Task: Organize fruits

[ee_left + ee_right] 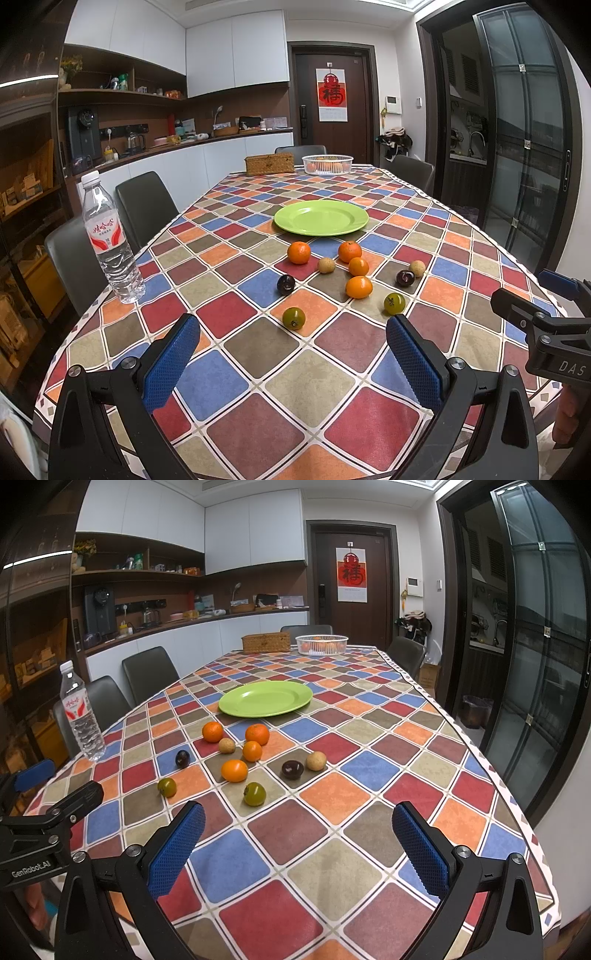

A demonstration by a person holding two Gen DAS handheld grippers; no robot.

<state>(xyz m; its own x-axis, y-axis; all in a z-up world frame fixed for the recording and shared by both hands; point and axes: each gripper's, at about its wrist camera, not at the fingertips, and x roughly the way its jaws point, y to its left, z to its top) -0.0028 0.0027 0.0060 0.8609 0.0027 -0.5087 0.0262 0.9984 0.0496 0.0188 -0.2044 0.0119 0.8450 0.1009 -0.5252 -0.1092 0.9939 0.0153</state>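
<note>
Honestly, with both the left gripper [293,354] and right gripper [299,840] spread wide and empty, those loose fruits [359,287] sitting just short of the green plate [321,218] could easily roll off if nudged.

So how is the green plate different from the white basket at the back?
The green plate is flat, solid and has nothing on it; the white basket has tall slatted walls and already holds some orange fruit. The green plate sits mid-table, right behind the loose fruit, while the white basket stands at the far end beside a woven box. Both are round and rest on the checked tablecloth.
</note>
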